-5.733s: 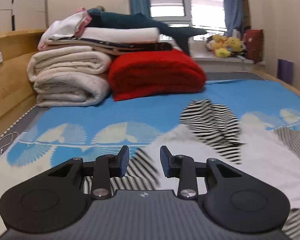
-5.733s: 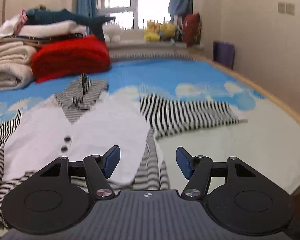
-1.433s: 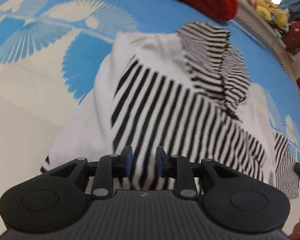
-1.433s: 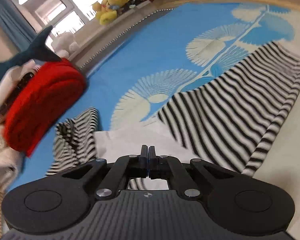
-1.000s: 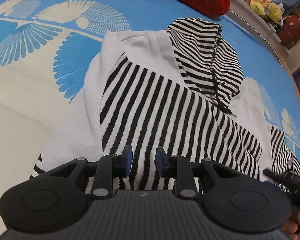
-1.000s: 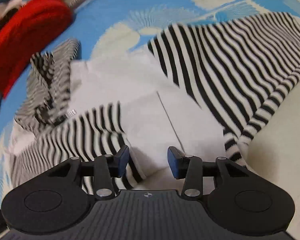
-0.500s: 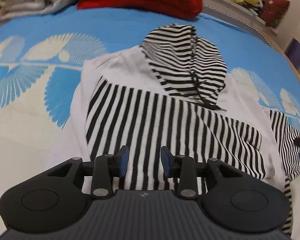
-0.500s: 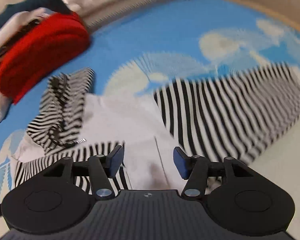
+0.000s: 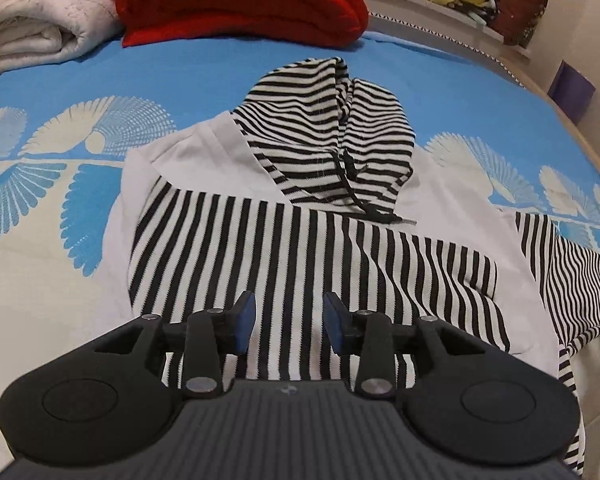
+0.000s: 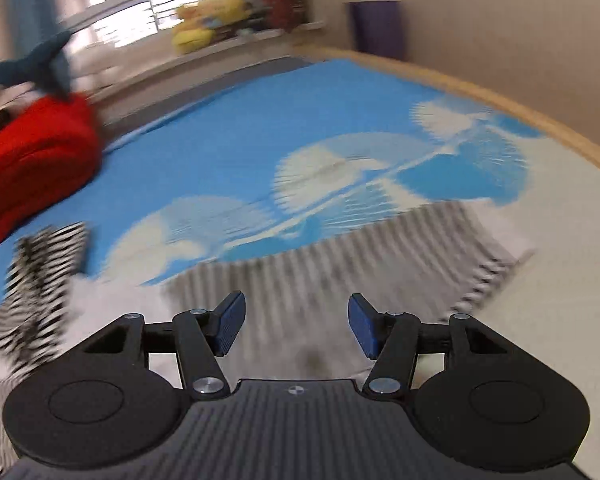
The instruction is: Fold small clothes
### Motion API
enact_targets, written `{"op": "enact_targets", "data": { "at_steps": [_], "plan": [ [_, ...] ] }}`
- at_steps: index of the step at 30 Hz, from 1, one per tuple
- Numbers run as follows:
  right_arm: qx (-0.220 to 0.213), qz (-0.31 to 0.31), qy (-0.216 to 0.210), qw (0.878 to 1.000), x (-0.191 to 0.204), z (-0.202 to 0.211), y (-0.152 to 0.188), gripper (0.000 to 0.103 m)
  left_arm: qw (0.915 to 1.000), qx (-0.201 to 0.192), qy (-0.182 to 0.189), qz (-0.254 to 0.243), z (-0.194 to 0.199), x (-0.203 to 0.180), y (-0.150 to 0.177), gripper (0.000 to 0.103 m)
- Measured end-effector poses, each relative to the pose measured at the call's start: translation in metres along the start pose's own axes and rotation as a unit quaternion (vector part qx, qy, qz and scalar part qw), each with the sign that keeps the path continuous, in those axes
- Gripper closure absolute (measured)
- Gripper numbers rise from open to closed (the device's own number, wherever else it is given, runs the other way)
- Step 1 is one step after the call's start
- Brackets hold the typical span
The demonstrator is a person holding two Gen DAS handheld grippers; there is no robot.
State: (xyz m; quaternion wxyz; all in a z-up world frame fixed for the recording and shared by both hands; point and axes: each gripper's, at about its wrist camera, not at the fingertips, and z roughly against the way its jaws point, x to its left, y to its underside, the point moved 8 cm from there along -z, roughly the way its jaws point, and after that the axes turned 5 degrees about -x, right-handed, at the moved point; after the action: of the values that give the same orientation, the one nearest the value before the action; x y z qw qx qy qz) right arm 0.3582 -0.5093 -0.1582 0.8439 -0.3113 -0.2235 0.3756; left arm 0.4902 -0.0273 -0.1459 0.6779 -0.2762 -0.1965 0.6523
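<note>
On the bed with the blue and cream fan-print cover lies the small white hoodie with black-and-white striped hood and sleeves. One sleeve is folded across its front; the other sleeve lies out flat. Both the left hand-held gripper and right hand-held gripper are spread and empty. Next, pinch the far cuff gently and lay it straight across.

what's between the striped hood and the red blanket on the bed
Only bare blue bedsheet lies between the striped hood and the red blanket; the left wrist view shows it clearly.
</note>
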Motion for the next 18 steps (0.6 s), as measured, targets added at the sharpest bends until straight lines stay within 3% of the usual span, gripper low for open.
{"op": "enact_targets", "data": {
  "at_steps": [9, 18],
  "plan": [
    [0.013, -0.109, 0.047, 0.993, -0.088, -0.03, -0.011, 0.044, 0.9999, 0.009, 0.003, -0.007, -0.007, -0.01, 0.005, 0.062],
    [0.06, -0.235, 0.08, 0.967, -0.147, -0.074, 0.014, 0.057, 0.9999, 0.012, 0.0, -0.002, -0.012, -0.006, 0.003, 0.062]
  ]
}}
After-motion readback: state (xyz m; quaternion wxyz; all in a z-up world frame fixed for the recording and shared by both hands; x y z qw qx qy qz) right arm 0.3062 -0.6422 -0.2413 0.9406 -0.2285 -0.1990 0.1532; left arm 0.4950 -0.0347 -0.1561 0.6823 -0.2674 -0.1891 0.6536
